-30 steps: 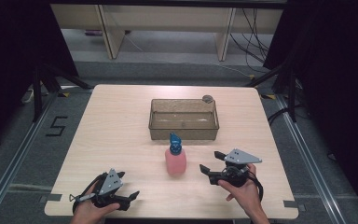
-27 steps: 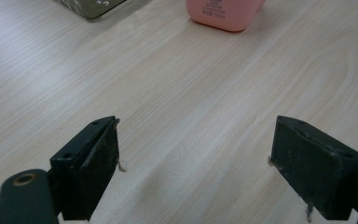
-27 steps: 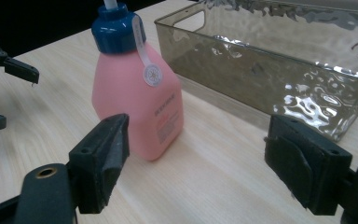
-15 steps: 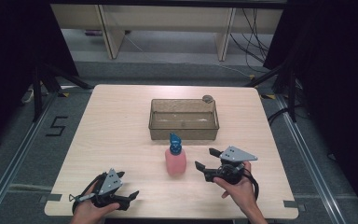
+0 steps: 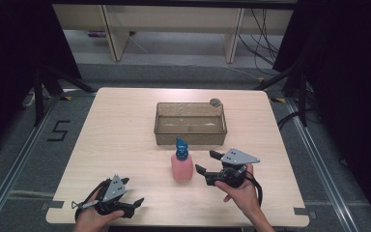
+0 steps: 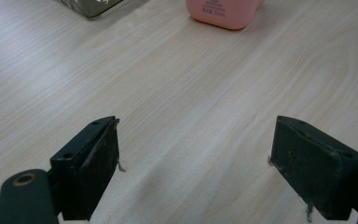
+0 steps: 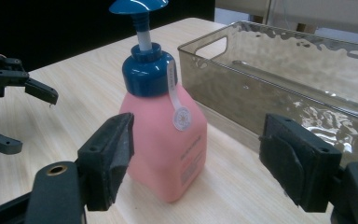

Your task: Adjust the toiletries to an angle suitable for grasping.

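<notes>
The right gripper [image 5: 206, 163] has been brought nearer the pink pump bottle [image 5: 181, 166]; its jaws, just narrowed, are not yet touching it — a grasp seems imminent.

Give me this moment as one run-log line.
right gripper: open, jaws just been closing, beside pink pump bottle, no contact | left gripper: open, nothing between jaws | clear bin: behind bottle

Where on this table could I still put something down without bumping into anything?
The whole left half of the table is bare, from the far edge to the left gripper. A strip behind the clear tray is free too. It is crowded in the middle front: pink pump bottle, tray and right gripper sit close together.
</notes>
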`<action>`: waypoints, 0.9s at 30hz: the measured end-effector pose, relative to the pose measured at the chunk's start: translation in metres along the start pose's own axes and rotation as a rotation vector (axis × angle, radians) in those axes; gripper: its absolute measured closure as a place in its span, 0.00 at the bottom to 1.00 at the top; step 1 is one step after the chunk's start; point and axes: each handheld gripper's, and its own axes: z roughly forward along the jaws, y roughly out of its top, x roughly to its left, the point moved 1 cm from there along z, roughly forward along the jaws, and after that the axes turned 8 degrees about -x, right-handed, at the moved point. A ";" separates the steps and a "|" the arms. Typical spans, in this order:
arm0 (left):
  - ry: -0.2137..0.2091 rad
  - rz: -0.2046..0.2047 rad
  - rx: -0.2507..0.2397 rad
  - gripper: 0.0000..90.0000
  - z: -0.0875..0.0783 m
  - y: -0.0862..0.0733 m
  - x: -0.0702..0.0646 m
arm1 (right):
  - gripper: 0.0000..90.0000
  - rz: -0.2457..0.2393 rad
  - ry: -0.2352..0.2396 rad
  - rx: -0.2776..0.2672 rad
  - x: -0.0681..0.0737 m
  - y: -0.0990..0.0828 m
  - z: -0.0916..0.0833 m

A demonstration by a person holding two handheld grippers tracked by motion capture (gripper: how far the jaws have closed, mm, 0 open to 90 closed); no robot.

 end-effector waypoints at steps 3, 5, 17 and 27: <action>-0.006 -0.003 0.017 0.17 -0.001 0.000 0.001 | 0.30 -0.025 0.005 -0.014 0.000 0.001 0.003; -0.003 -0.013 0.001 0.16 0.000 0.000 -0.001 | 0.31 -0.013 0.010 0.000 0.001 0.002 0.003; -0.005 -0.006 0.005 0.17 -0.001 0.000 0.000 | 0.33 0.000 0.043 -0.036 0.006 0.007 0.014; -0.004 -0.005 0.010 0.16 -0.002 0.000 0.001 | 0.33 -0.006 0.065 -0.026 0.008 0.010 0.022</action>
